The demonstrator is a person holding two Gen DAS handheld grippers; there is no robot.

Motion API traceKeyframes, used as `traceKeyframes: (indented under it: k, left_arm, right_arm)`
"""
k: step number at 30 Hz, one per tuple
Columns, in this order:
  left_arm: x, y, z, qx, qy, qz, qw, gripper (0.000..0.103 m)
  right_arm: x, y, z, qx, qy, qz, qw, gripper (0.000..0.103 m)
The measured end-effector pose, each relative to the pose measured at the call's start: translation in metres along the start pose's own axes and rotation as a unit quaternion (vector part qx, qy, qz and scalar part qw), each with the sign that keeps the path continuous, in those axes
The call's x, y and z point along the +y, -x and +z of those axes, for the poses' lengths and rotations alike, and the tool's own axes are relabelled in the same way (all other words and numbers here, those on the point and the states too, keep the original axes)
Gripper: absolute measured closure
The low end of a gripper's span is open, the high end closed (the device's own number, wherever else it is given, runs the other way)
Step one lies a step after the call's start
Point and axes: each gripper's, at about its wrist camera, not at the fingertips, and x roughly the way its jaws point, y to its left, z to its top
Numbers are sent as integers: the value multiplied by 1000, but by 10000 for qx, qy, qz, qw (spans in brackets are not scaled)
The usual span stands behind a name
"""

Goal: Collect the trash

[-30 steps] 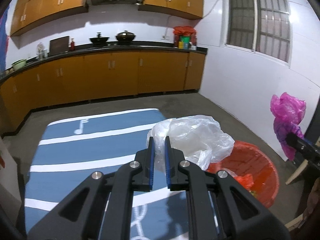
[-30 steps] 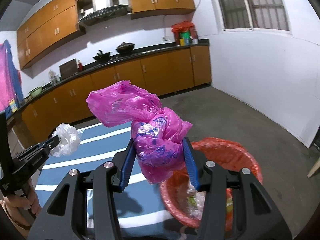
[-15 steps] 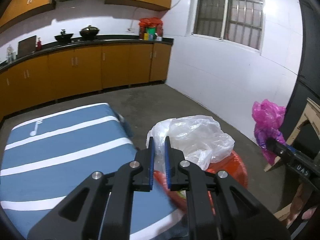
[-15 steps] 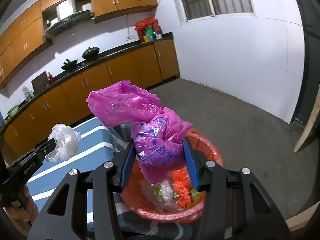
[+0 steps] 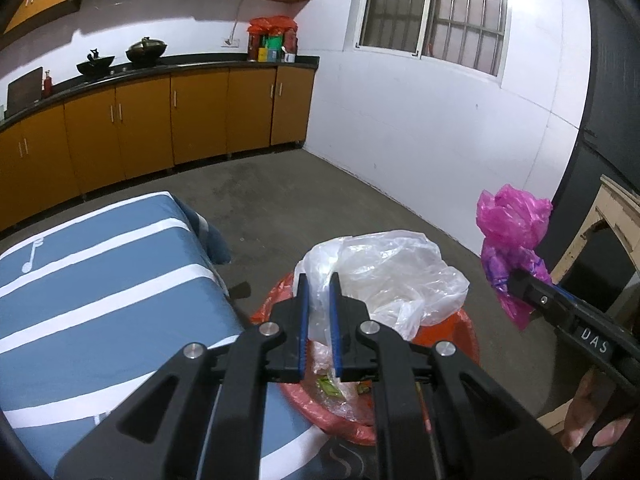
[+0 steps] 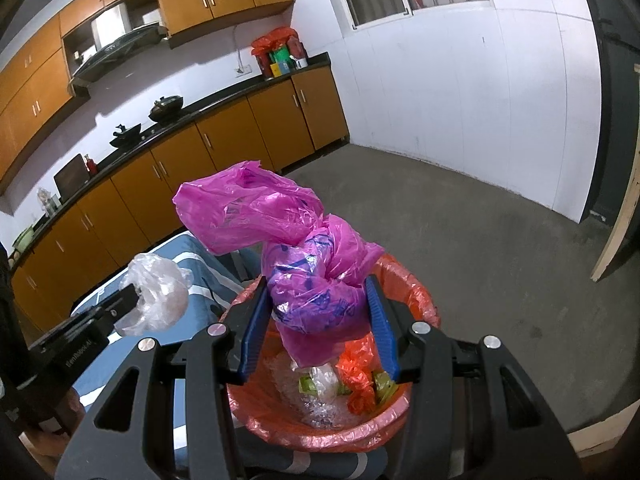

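Between your left fingers (image 5: 303, 322) you held a clear bag (image 5: 386, 276) of thin, crinkled, glossy plastic. Between your right fingers (image 6: 254, 326) the pink bag (image 6: 298, 264) was glossy, wrinkled film too. Below both, the bin liner (image 6: 416, 292) looked like shiny orange plastic. Left of your fingers, the striped cover (image 5: 100, 292) was matt cloth; beyond them, the floor (image 6: 460, 220) was rough concrete.

Two dark woks (image 5: 120, 58) sit on the black counter (image 5: 160, 70) above orange cabinets (image 5: 140, 132), beside a barred window (image 5: 432, 8).
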Motion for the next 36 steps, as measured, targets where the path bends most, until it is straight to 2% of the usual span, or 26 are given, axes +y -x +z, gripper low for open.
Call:
traceKeyframes:
  k: [13,18,26,28,30,31,33,36]
  left_arm:
    - [3,-44,-7,317,-3,-209,9993,92]
    - [2,-60,-13,459,-10,-274,9986,90]
    - [10,-84,-29,787,61,-329,9963,73]
    - [13,-86,-32,829,96,-304,9960,69]
    - [18,-85,-35,842,124,-256,9960,65]
    - [22,-82,-37,821,131,-207,9963,60]
    - [26,-74,-39,716,116,-74,9973,49]
    - [38,-50,-43,457,72,213,9987,31]
  right_arm:
    - [-7,-17,0,103,-221,151,9996,55]
    - [-12,-22,-1,133,-308,222,9992,52]
    - [-18,-25,-1,173,-381,167,9990,44]
    - [-21,-24,-1,163,-400,99,9990,40]
    - [-23,-21,-3,135,-401,22,9991,32]
    - [-22,-19,-4,112,-390,-29,9992,29]
    - [-21,-12,-7,9,-328,-180,9993,11]
    - [-17,-3,-10,-142,-153,-402,9990,7]
